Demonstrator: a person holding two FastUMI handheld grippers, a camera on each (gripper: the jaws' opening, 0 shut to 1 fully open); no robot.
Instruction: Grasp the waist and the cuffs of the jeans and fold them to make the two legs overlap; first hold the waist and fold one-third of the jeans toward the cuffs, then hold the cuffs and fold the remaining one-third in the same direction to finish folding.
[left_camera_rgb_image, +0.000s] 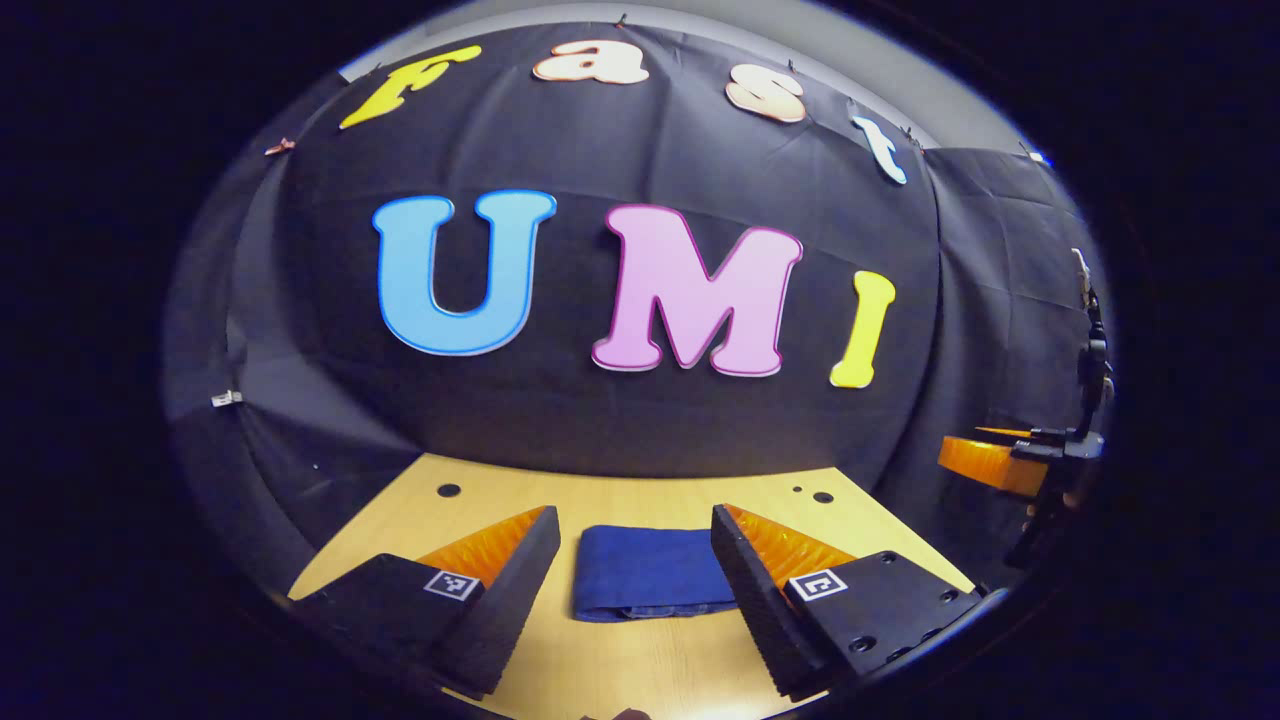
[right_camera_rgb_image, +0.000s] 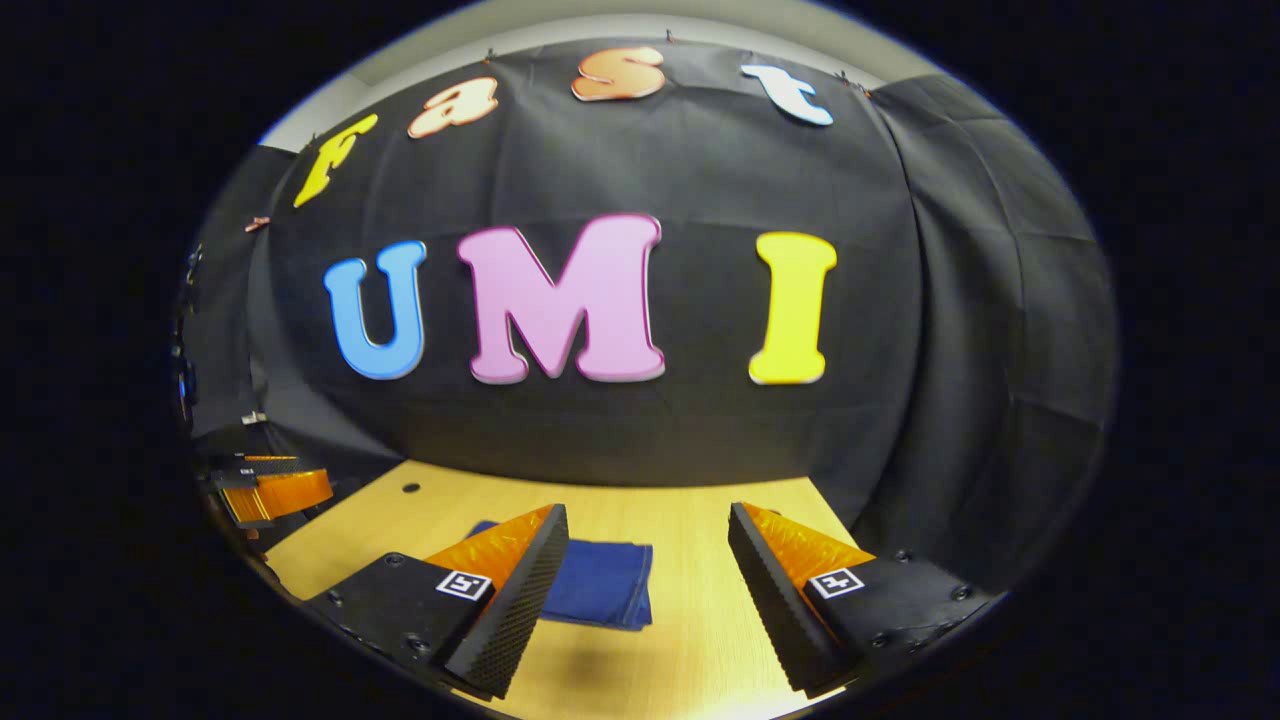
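The dark blue jeans lie folded into a compact flat rectangle on the light wooden table. In the left gripper view my left gripper hangs above the table, open, with the folded bundle showing between its two fingers and nothing held. In the right gripper view the jeans sit left of centre, partly behind the left finger. My right gripper is open and empty, raised over the table. The other gripper shows at the far right of the left gripper view, and at the far left edge of the right gripper view.
The black cloth wall closes in the back and both sides of the table. Small dark holes mark the tabletop near its far corners. Bare wood lies to the right of the jeans in the right gripper view.
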